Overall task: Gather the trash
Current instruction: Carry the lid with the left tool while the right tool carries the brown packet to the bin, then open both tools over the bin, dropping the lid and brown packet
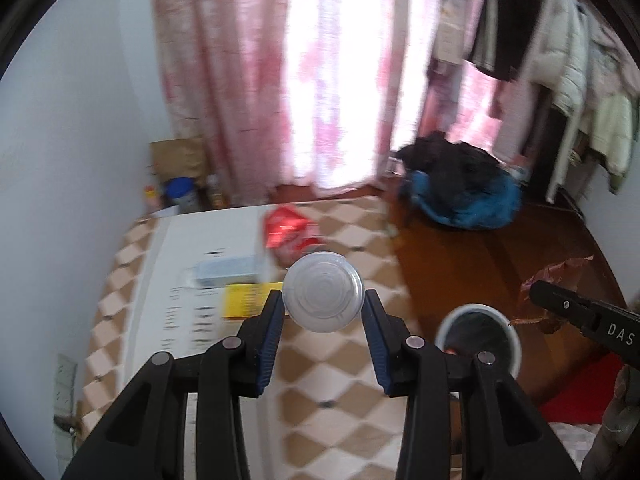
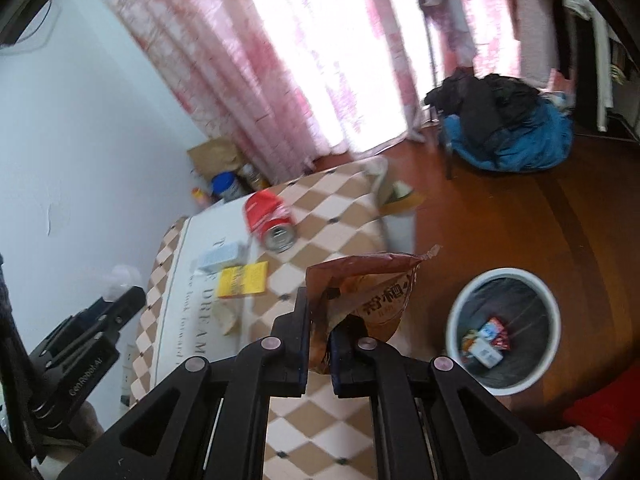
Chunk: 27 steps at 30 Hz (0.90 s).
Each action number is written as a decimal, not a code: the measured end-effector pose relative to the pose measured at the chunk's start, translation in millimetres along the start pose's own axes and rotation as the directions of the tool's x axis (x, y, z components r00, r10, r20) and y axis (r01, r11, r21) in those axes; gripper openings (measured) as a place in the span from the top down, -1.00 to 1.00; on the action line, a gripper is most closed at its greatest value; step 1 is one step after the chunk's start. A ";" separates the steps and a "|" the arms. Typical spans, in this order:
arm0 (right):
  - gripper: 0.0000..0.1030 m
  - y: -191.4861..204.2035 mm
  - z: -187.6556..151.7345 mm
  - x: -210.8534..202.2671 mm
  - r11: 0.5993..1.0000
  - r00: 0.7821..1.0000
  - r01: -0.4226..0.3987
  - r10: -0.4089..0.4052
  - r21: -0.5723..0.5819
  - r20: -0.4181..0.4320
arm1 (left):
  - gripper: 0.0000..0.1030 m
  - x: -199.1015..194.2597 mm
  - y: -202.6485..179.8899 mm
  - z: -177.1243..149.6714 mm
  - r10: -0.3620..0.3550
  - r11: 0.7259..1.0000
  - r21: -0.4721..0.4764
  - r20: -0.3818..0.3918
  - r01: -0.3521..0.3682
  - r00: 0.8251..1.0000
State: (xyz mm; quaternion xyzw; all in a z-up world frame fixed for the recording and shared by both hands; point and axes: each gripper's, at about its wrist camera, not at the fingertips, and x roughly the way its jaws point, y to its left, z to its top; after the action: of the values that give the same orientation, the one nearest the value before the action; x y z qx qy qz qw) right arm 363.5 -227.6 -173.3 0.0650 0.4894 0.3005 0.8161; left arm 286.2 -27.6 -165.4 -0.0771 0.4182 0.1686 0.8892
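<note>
My left gripper (image 1: 323,306) is shut on a clear plastic lidded cup (image 1: 323,291), held above the checkered table (image 1: 328,376). In the right wrist view my right gripper (image 2: 319,330) is shut on a brown snack wrapper (image 2: 362,288) that sticks up between the pads. A crushed red can (image 2: 269,216) lies on the table beyond it and shows blurred in the left view as well (image 1: 286,230). A yellow box (image 2: 242,280) and a pale blue packet (image 2: 222,258) lie on the white mat. The white trash bin (image 2: 503,322) stands on the floor to the right, with several wrappers inside.
A white mat with print (image 2: 188,312) covers the table's left part. Pink curtains (image 2: 304,60) hang behind. A chair heaped with dark and blue clothes (image 2: 504,120) stands on the wooden floor. Bottles and a paper bag (image 2: 218,156) sit by the wall.
</note>
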 end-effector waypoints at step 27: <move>0.82 -345.7 -89.1 160.7 0.884 0.924 0.188 -0.013 0.427 -0.381 | -0.66 273.4 -245.7 -31.4 -0.293 0.924 0.019 -0.607 0.382 0.739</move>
State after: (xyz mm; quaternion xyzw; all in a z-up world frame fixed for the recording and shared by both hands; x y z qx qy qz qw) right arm 491.0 -435.6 -479.4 0.1713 0.6928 0.1406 0.6862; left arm 515.4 -200.8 -396.9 -0.1372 0.6645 -0.0585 0.7322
